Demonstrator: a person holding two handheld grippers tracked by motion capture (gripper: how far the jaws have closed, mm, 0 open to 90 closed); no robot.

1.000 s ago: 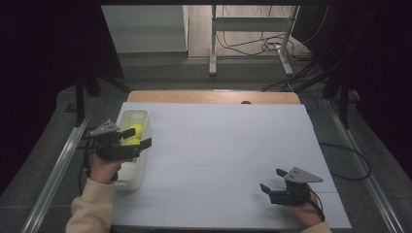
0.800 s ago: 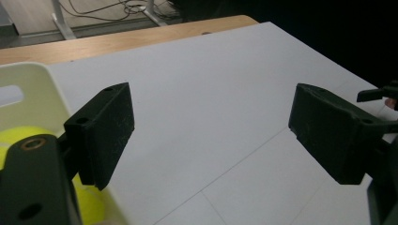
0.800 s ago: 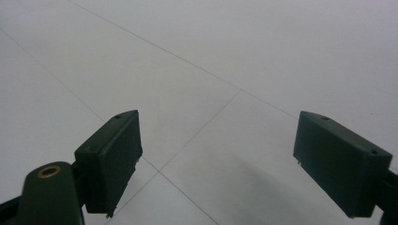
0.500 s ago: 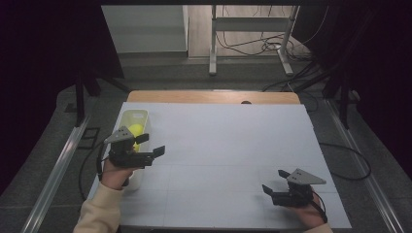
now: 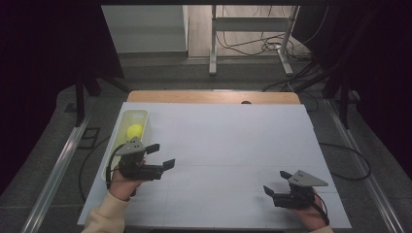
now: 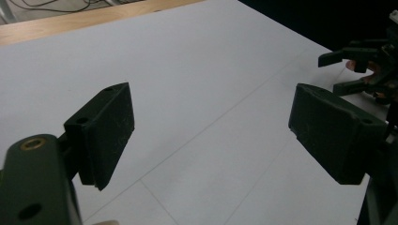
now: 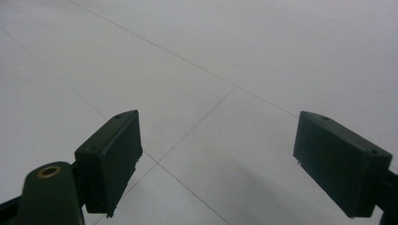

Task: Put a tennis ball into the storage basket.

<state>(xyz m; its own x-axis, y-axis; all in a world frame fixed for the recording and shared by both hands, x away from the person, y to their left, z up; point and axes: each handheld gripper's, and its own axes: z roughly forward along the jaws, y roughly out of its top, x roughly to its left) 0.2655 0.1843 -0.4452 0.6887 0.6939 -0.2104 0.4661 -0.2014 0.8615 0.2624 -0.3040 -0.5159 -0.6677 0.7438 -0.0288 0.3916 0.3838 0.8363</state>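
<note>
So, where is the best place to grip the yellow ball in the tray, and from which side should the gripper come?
Probably from straight above, jaws closing across the middle of the yellow ball. It lies low inside the narrow tray, whose walls seem to block a sideways approach, and a round shape is held most surely at its widest part. The left gripper is nearest, open and empty.

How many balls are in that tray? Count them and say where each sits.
1. A yellow ball lies in the pale tray at the table's left edge, toward its far end. The left claw covers the tray's near end, so another ball could be hidden there.
</note>
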